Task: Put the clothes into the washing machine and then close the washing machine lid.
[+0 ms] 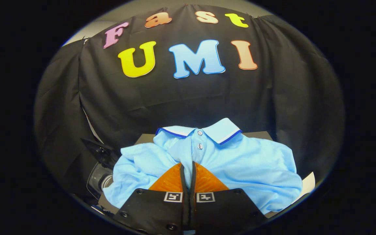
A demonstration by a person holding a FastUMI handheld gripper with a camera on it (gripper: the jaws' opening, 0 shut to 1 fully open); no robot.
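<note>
1. One view, the gripper view: your gripper (188, 169) has its fingers drawn almost together, a thin fold of the light blue polo shirt (240, 163) pinched between both.
2. The shirt lies at 12 o'clock, just ahead of the fingers, spreading toward 3 o'clock.
3. Its collar points to 12 o'clock; the button placket runs straight away from you.
4. At 9 o'clock sits a dark rounded opening (101, 178), likely the washing machine; you'll probably carry left.
</note>
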